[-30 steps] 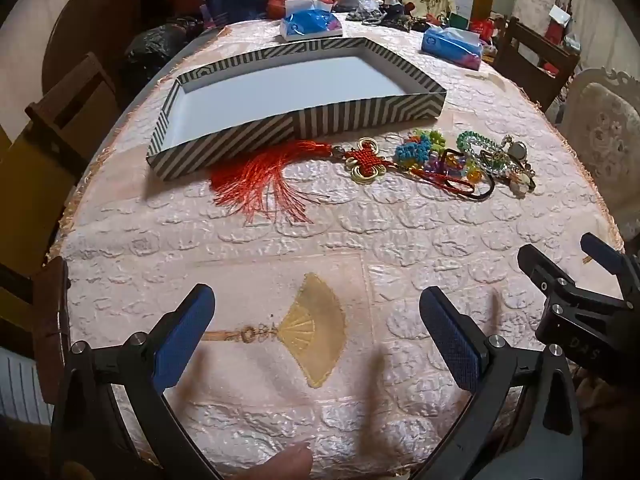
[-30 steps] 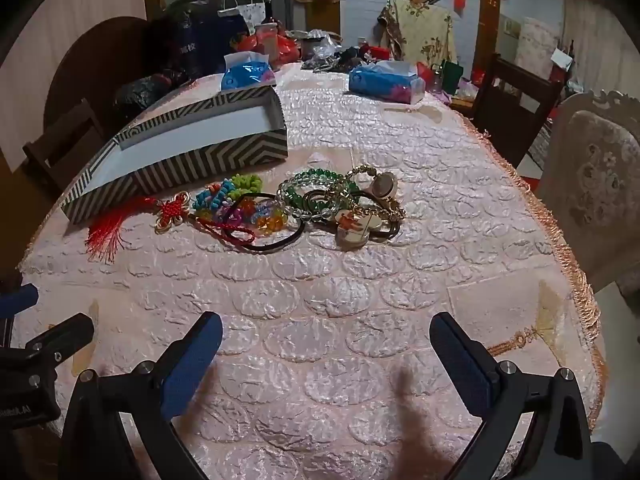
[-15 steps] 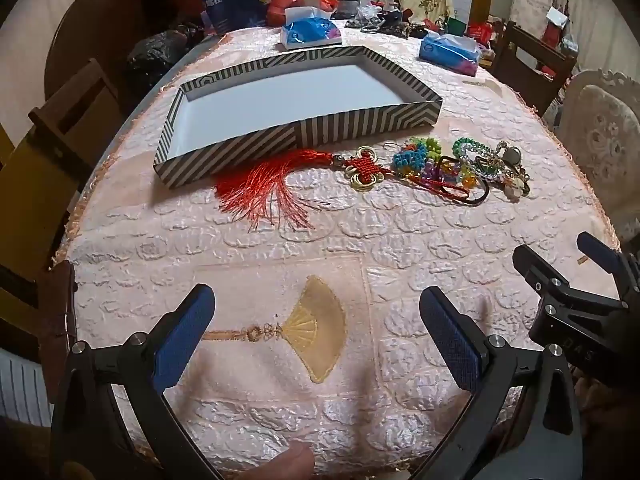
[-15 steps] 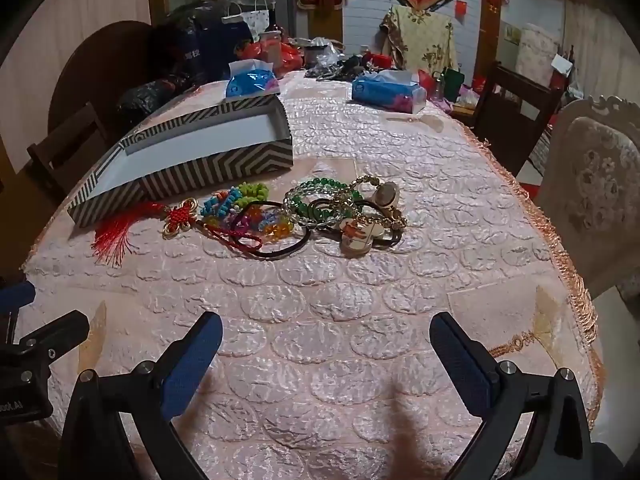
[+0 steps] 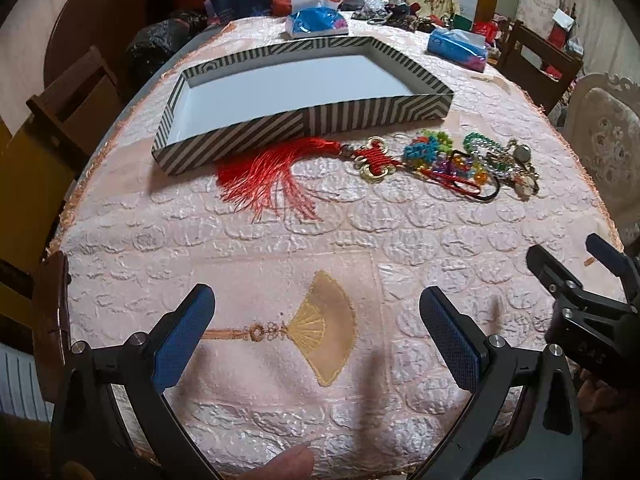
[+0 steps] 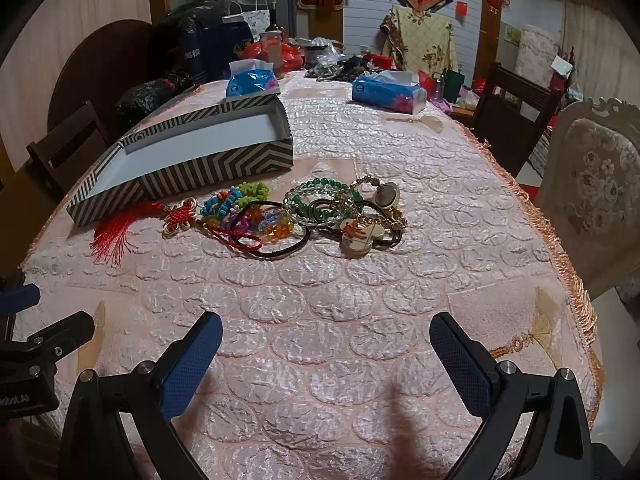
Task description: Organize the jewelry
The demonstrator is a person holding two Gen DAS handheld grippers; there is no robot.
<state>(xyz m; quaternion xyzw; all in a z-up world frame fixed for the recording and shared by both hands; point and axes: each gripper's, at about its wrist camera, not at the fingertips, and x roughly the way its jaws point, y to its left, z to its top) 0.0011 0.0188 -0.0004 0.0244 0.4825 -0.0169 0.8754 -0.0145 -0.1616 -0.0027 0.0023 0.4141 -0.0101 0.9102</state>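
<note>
My left claw (image 5: 316, 320) is spread wide w/ nothing in it, over the table's (image 5: 280, 240) near edge by the fan embroidery (image 5: 320, 328). My right claw (image 6: 326, 350) is also released, empty, near edge too. Jewelry pile (image 6: 304, 212) lies mid-table, well ahead of both claws, not touched. Red tassel (image 5: 272, 172) sits at the pile's left end, touching the striped box (image 5: 304, 128). Box is just behind the pile, toward the left edge. Tissue packs (image 6: 390, 92) at the far end.
</note>
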